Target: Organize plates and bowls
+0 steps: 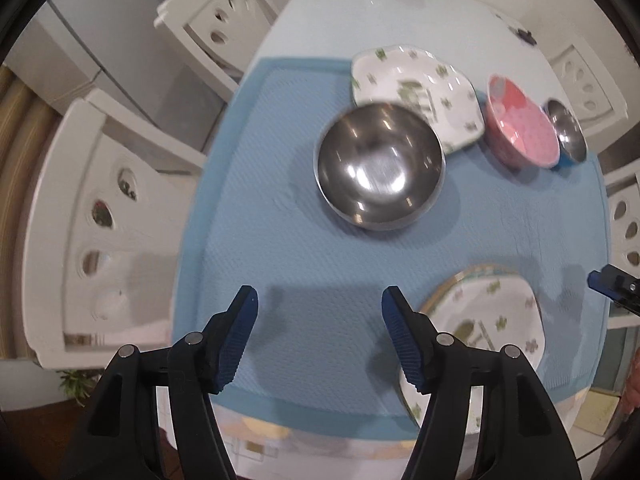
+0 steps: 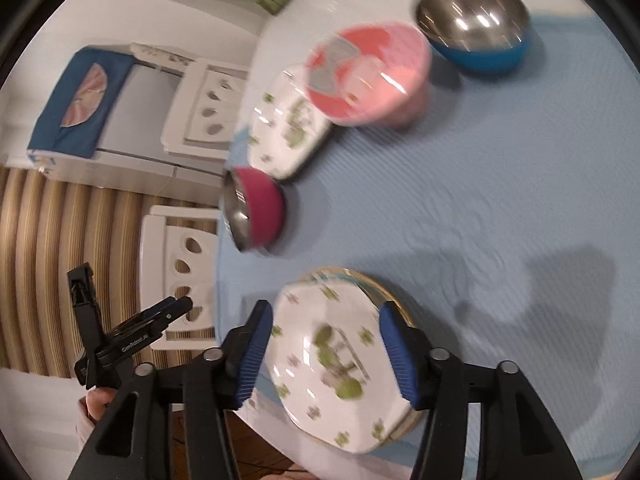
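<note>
Both grippers free. Left gripper (image 1: 318, 336) jaws partly spread, nothing between them, over bare blue mat (image 1: 280, 240). Right gripper (image 2: 326, 354) also partly spread, above the plate stack (image 2: 336, 364) at the mat's near edge; pads look clear of it, though blur makes that uncertain. Stack step looks done. Remaining: patterned plate (image 1: 416, 92) at the far edge, steel bowl (image 1: 380, 164) mid-mat, pink bowl (image 1: 520, 128), blue-bottomed bowl (image 1: 566, 132). Next: far plate onto stack, then nest bowls.

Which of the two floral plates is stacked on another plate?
The near floral plate, below the right tool: a gold-rimmed plate shows beneath it. The far floral plate lies directly on the mat.
</note>
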`<state>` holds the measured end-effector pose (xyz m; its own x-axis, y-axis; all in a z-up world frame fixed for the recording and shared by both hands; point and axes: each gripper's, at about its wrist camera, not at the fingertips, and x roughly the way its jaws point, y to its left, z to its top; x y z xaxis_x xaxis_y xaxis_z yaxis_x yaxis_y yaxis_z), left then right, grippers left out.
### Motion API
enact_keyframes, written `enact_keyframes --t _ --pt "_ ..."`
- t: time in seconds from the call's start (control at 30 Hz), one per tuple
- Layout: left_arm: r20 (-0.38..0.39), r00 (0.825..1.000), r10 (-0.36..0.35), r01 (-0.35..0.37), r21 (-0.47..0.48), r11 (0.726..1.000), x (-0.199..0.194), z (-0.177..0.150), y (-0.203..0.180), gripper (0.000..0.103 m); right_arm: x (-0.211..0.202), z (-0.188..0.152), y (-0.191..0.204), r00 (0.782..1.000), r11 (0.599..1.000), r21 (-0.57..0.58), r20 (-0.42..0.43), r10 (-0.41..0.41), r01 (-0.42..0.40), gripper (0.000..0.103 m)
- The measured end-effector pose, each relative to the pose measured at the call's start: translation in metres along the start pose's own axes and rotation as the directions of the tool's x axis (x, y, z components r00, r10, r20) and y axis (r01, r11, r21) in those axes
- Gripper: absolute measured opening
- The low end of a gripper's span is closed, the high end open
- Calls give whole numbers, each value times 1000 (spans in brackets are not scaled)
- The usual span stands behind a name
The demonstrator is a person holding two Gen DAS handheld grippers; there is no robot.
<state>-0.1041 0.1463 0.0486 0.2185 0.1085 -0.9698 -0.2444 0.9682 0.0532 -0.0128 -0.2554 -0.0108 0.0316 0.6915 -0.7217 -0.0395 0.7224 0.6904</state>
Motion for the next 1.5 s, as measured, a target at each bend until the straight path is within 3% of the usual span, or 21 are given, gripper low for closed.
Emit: enact_keyframes --t 0.17,0.27,0.63,0.73,0.9,1.17,1.23,1.33,1.5 --pt "22 999 -43 42 23 999 -8 29 17 63 -9 12 21 999 999 -20 35 -31 32 55" --pt "65 997 -42 36 93 995 -15 49 21 79 -13 21 35 997 999 -10 61 -52 53 55" --pt "74 984 -159 140 217 966 6 126 19 80 -6 51 91 987 994 13 118 -106 105 57" --pt "86 982 -168 142 247 958 11 149 19 80 1 63 99 987 997 47 145 -67 61 59" --pt "88 978 -191 165 241 956 25 181 24 80 22 85 103 978 991 128 207 1 -28 60" --pt "32 970 -242 232 188 954 67 216 22 80 81 115 85 973 971 240 228 -36 -20 60" --pt "6 970 -244 240 168 956 84 220 21 80 94 119 72 974 958 286 223 -40 -26 67" --pt "-21 969 -248 248 157 956 107 221 19 80 111 123 57 979 941 337 202 -36 -35 67" --pt "-62 957 -284 290 147 946 141 223 15 80 138 130 54 988 951 308 151 -41 -8 67"
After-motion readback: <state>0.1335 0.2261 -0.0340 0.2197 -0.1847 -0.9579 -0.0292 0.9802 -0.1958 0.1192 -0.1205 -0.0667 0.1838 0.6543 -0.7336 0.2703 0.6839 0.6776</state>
